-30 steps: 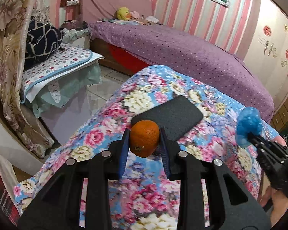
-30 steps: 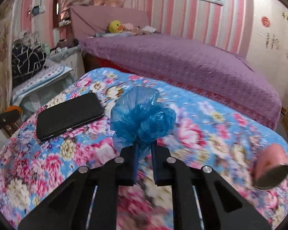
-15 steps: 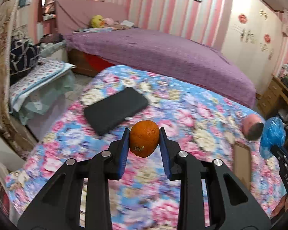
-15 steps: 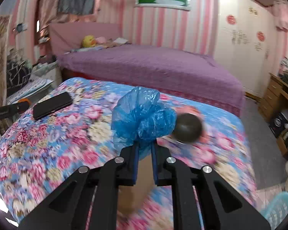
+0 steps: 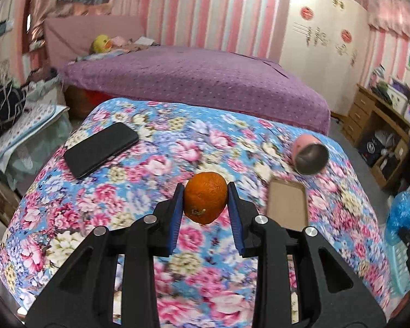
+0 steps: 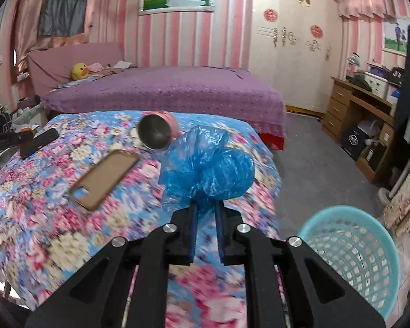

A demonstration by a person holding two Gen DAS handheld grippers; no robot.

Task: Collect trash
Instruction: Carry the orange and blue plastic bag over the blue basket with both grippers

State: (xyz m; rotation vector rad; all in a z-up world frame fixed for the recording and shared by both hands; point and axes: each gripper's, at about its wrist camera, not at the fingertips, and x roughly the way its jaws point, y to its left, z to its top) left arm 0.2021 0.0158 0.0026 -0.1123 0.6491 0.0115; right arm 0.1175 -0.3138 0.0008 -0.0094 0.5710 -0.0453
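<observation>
Left gripper (image 5: 205,205): its blue-padded fingers (image 5: 176,216) are clamped on an orange (image 5: 205,201), held in the air above the floral cover.
Right gripper (image 6: 206,217): narrow, its fingers pinching the gathered neck of a crumpled blue plastic bag (image 6: 207,173), which puffs out above the tips.
Floral cover (image 5: 150,169): a blue and pink flowered cloth over the counter; blurred in places.
Phone (image 5: 101,149): black, flat on the cover toward its far left corner.
Phone case (image 6: 105,177): tan, lying open side up near the middle.
Pink cup (image 5: 310,154): on its side, metal inside facing the camera, just beyond the case.
Basket (image 6: 352,254): light blue mesh, on the floor off the cover's right edge, below and right of the bag.
Bed (image 6: 164,90): purple spread, behind the counter.
</observation>
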